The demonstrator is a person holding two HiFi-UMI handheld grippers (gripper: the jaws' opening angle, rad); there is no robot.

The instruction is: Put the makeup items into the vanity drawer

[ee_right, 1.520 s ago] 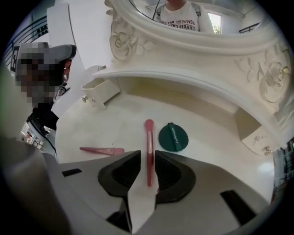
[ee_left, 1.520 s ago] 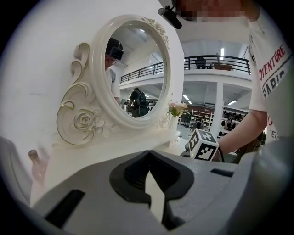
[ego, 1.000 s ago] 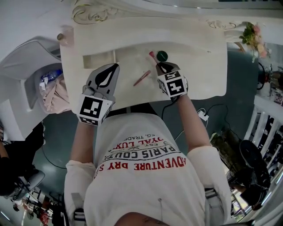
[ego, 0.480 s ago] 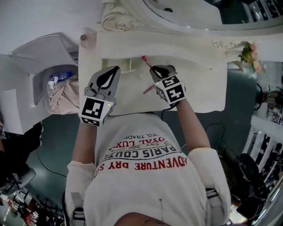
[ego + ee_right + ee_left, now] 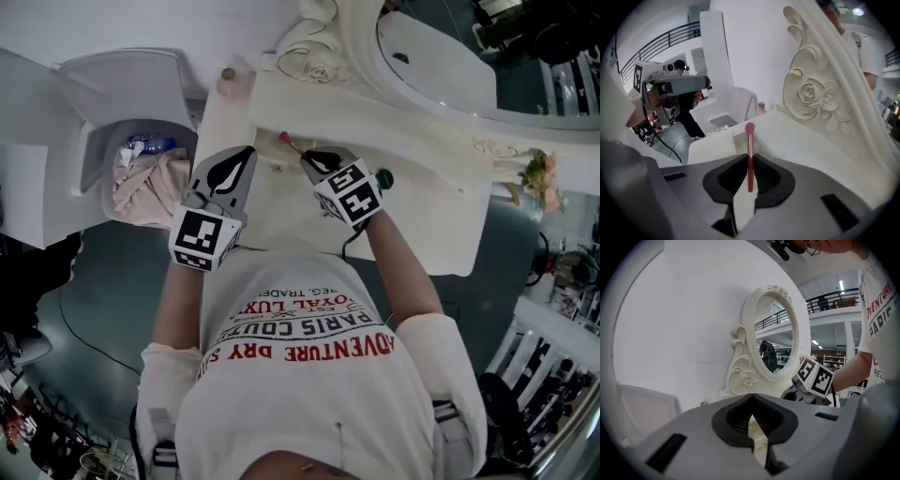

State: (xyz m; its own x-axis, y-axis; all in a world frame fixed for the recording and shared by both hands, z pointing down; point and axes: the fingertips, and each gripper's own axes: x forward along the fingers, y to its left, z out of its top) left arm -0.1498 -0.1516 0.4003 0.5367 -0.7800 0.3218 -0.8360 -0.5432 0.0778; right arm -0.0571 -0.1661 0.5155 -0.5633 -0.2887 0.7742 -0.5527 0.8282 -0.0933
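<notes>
My right fingers [image 5: 771,178] clench the pink makeup brush [image 5: 750,145], its head poking beyond them above the open drawer [image 5: 739,140], contents hidden, while my left fingers [image 5: 736,418] are pressed together, empty.

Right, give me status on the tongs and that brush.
Left tongs shut, empty. Right tongs shut on makeup brush, head pointing at open drawer. Green round item on vanity top, not stowed. Nothing seen in the way.

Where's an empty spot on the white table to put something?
Bare tabletop lies right of the green jar, toward the flowers. It is crowded at the drawer, where the left gripper and the right gripper with the brush sit.
</notes>
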